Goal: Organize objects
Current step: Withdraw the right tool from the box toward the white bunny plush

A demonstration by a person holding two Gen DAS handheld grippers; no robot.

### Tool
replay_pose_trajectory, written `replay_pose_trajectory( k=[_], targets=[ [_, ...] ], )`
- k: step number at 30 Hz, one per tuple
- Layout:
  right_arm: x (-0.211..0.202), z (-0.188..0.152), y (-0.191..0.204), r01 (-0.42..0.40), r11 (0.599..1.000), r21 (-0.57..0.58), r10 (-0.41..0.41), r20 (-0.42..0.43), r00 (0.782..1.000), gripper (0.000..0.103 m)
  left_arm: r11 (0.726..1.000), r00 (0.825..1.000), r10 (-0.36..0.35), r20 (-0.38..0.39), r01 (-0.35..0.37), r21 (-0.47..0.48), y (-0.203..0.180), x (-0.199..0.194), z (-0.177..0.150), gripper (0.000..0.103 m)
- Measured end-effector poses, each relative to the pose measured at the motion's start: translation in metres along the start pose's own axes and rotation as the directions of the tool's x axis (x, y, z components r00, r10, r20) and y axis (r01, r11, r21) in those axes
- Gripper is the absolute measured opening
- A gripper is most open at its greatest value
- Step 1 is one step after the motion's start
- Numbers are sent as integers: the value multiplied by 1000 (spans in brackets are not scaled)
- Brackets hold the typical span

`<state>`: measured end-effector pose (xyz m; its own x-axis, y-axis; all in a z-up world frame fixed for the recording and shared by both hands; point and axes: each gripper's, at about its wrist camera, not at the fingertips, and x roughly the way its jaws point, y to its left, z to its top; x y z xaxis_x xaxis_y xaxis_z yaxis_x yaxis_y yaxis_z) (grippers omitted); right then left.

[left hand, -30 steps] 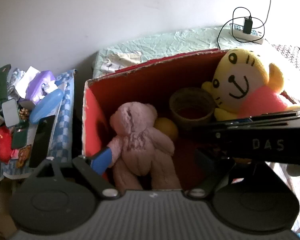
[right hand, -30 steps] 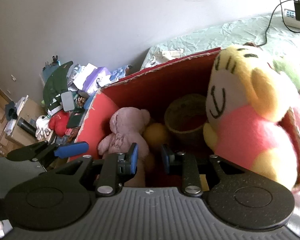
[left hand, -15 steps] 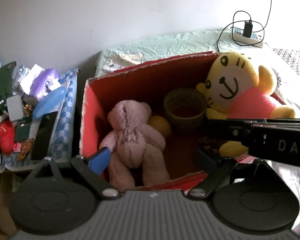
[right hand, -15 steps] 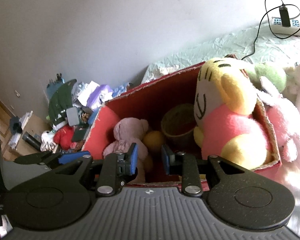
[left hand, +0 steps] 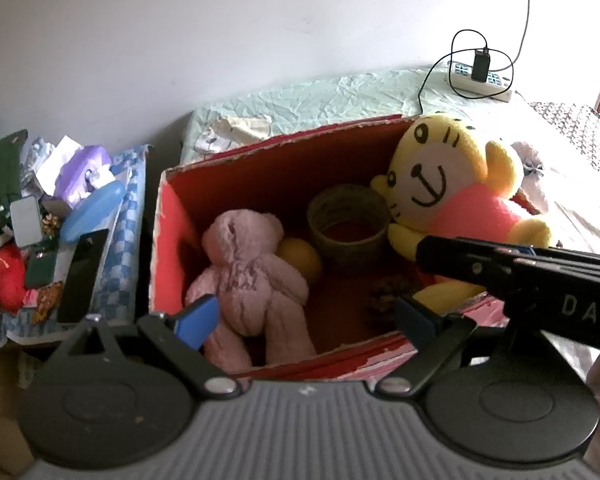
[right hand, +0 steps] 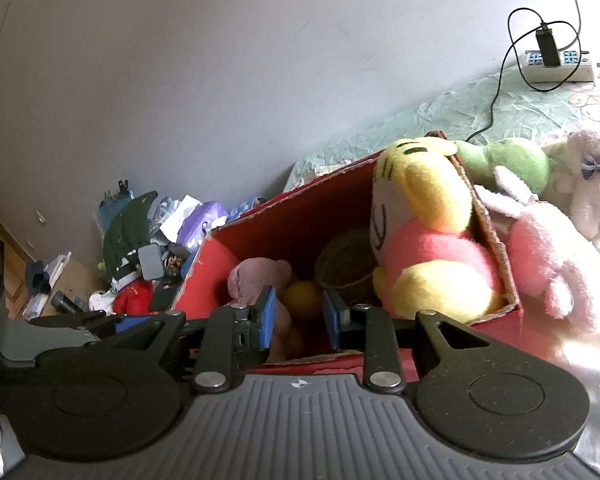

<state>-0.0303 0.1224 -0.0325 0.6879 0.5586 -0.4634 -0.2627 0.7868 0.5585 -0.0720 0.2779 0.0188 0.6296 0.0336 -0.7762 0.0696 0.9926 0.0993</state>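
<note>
Red cardboard forms the box (left hand: 172, 232), the reference landmark for both views.

Left wrist view: the left gripper (left hand: 306, 320) sits above the near edge of the box. Its jaws have just been opening and now stand wide apart, with nothing clamped; the pink teddy bear (left hand: 248, 268) lies inside the box, partly behind the left blue pad, and no contact is evident. Beside the bear, toward the box centre, rests a yellow ball (left hand: 300, 256). Behind the ball stands a round brown basket (left hand: 348, 228). A yellow plush tiger (left hand: 452, 196) in a pink shirt leans in the right far corner of the box. A dark bar of the other device crosses the right side of the box. Left of the box lies a clutter pile (left hand: 60, 216). Beyond the box a power strip (left hand: 480, 80) rests on the green sheet.

Right wrist view: the right gripper (right hand: 299, 318) hovers at the near edge of the box, jaws narrowly parted and empty. Right of the box, outside it, lie a pink plush (right hand: 552, 256) and a green plush (right hand: 512, 164).
</note>
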Motion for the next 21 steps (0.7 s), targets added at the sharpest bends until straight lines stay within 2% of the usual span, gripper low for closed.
replay_pose_trajectory(
  k=[4,10,16,21],
  targets=[
    [-8,0,-5,-3,1000,7,3,29,1000,28,999,999,-44,1,44,-3,-2,-5,1,95],
    [-24,-1,-18,-5,1000,19,3,70,998,28,994,993,-108,53,106,38,-13,-19,3,95],
    [-44,-1,-36,-61,997,44,56,97,994,26,978,976,-200,83,194,78,-30,-25,4,94],
    [-64,1,-49,-99,995,32,94,127,987,28,956,954,-282,107,269,118,-46,-32,5,94]
  ],
)
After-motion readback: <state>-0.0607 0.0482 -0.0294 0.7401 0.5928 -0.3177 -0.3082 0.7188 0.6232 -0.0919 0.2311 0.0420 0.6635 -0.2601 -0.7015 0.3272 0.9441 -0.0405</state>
